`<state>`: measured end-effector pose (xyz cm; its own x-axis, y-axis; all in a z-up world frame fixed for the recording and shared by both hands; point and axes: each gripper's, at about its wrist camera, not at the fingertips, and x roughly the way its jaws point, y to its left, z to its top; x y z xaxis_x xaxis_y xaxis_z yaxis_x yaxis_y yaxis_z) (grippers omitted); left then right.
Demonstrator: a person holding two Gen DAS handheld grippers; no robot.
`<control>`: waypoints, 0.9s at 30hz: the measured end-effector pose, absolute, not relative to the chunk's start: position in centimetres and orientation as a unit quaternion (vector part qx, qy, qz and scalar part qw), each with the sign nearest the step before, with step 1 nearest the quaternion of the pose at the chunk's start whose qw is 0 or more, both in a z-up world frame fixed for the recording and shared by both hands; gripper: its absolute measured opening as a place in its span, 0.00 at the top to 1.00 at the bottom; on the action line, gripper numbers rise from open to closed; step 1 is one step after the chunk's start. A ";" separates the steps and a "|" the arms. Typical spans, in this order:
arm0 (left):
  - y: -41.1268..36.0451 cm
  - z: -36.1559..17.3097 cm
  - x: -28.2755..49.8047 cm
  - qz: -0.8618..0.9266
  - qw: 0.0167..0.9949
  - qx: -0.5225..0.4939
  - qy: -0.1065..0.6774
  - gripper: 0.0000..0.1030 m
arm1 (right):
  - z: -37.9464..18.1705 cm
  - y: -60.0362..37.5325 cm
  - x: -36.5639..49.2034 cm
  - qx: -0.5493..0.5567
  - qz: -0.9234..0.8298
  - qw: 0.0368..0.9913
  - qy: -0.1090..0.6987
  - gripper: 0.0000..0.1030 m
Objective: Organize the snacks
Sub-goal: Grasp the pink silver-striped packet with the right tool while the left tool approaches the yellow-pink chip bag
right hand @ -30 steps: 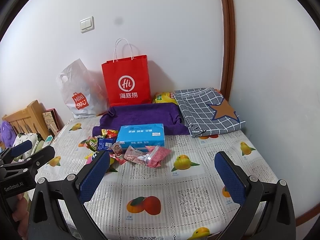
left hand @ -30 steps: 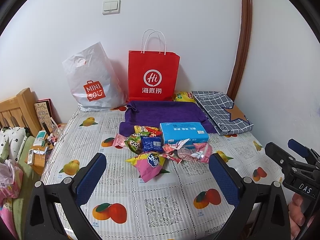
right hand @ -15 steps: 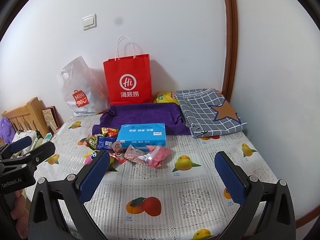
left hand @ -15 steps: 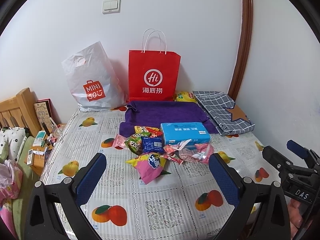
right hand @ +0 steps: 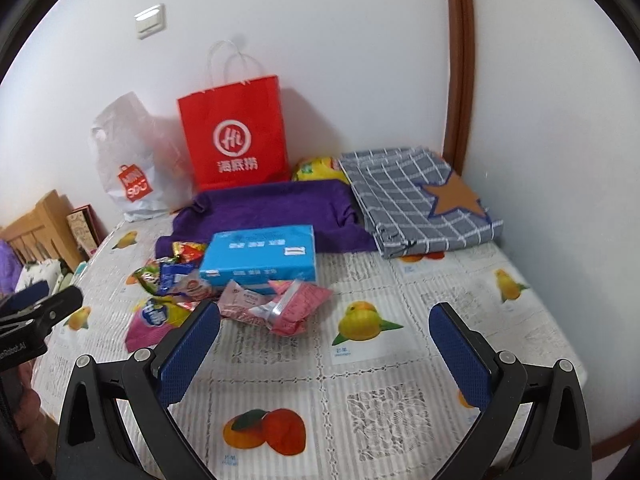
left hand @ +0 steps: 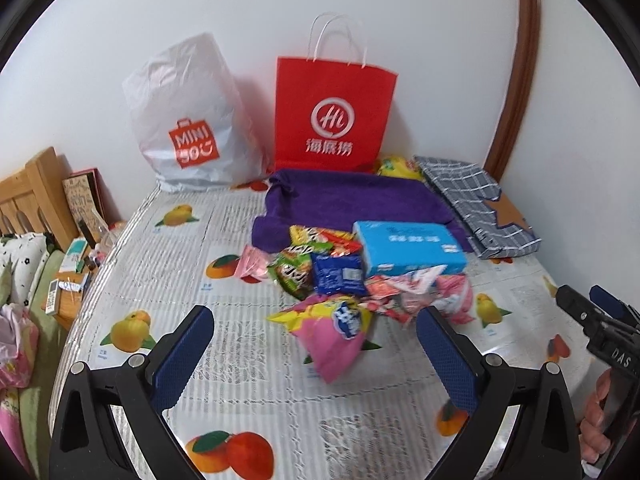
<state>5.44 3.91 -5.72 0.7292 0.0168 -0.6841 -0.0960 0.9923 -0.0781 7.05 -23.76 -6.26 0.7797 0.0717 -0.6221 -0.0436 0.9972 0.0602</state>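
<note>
A heap of snack packets lies mid-table on the fruit-print cloth point(left hand: 168, 280): a pink and yellow bag point(left hand: 332, 332) point(right hand: 154, 318) nearest, a blue packet point(left hand: 338, 274), a green one point(left hand: 292, 270), and pink wrappers point(right hand: 280, 304). A blue box point(left hand: 408, 246) point(right hand: 260, 256) sits behind them. My left gripper point(left hand: 314, 344) hovers open just short of the pink and yellow bag. My right gripper point(right hand: 326, 344) is open too, above the cloth to the right of the heap, holding nothing.
A red paper bag point(left hand: 334, 116) point(right hand: 236, 132) and a white plastic bag point(left hand: 188, 120) stand against the back wall. A purple towel point(left hand: 352, 200) and a grey checked cloth point(right hand: 420, 200) lie behind the snacks. A wooden bed frame point(left hand: 28, 196) with clutter borders the left edge.
Both grippers have moved forward toward the snack heap, which looms larger now. The right view has swung slightly rightward. Jaws stay open and nothing has been picked up.
</note>
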 end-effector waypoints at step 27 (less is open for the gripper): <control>9.1 -11.8 12.4 0.019 0.897 -0.109 0.428 0.02 | -17.0 -20.2 20.3 0.058 0.073 0.878 0.470 0.23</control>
<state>12.37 9.14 -11.76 0.6333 -0.0581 -0.7718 -0.1280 0.9756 -0.1784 20.29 -20.18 -17.00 0.5479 0.1830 -0.8163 -0.0736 0.9825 0.1708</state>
